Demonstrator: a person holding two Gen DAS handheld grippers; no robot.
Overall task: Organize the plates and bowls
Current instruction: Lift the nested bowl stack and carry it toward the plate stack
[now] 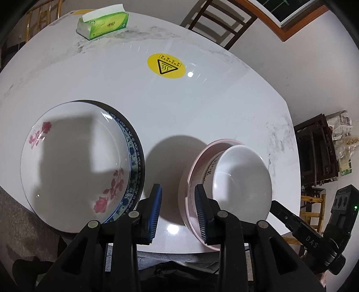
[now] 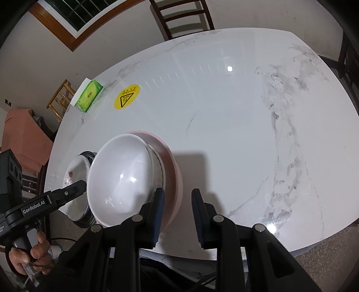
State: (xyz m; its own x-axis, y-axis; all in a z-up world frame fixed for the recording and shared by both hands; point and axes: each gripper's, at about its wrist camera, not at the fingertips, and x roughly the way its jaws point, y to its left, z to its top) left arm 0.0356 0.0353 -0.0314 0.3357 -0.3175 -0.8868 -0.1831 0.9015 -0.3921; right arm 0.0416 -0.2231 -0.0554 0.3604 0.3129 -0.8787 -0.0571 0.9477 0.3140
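With the white glazed ceramic bowl (image 1: 242, 179) nested, slightly tilted, inside the pink round bowl (image 1: 193, 179) on the white marbled table (image 1: 202, 107), and the rose-printed white plate (image 1: 74, 161) stacked on the blue-patterned dark-rimmed plate (image 1: 134, 143) just to the left, sorting appears largely complete. Left tongs (image 1: 178, 211): parted, holding nothing, hovering above the gap between the two stacks; right-hand pad overlapping the pink bowl's rim in the left wrist view, contact not determinable. Right tongs (image 2: 177, 215): parted, holding nothing, just to the right of the bowl stack, near the table's front edge. Handling, as judged: rigid, glossy, probably slippery and brittle ware; moderate weight likely; chipping possible on hard contact with the stone-like top or between pieces. Recommended hold: across a rim, one pad inside and one outside, at the section nearest the tongs; firm closure, no squeezing on the curved outer wall, where slipping seems likely. Lower any piece level and slowly. Also present: green tissue pack (image 1: 103, 21) and round yellow warning sticker (image 1: 166, 66), well apart from the dishes.
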